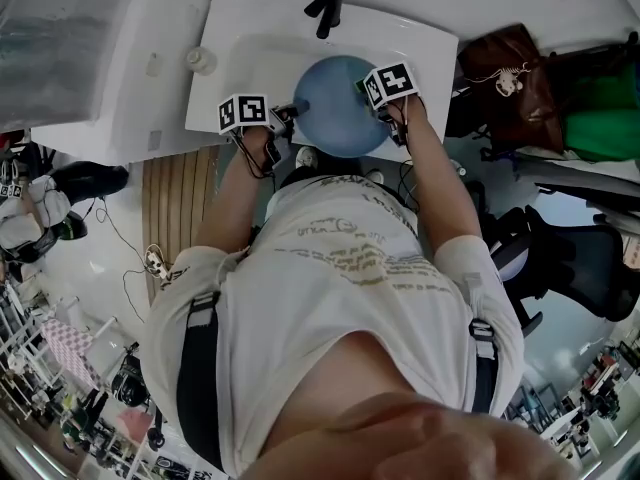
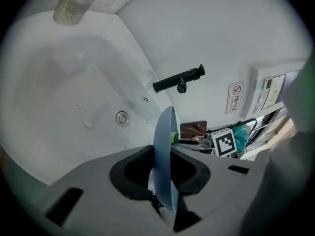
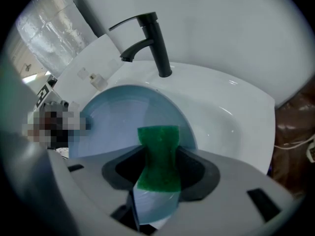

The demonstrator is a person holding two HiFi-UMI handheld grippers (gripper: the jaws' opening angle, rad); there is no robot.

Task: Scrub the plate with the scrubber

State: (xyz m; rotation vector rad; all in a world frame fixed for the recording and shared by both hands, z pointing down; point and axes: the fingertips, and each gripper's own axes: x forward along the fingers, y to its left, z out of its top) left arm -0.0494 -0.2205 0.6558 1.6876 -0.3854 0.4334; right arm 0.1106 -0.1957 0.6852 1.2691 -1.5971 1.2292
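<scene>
Now: left gripper (image 2: 163, 175) clamps plate (image 2: 165, 139) rim | right gripper (image 3: 160, 170) pinches scrubber (image 3: 158, 149), seemingly touching plate | over sink (image 3: 231, 119)

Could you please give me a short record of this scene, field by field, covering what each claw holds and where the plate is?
Setting: person standing at a white sink with a black faucet
Left claw: shut on the rim of the blue plate, held over the basin
Right claw: shut on the green scrubber
Contact: scrubber appears to lie against the plate's face
Nearby: small bottle on the sink's rim
</scene>
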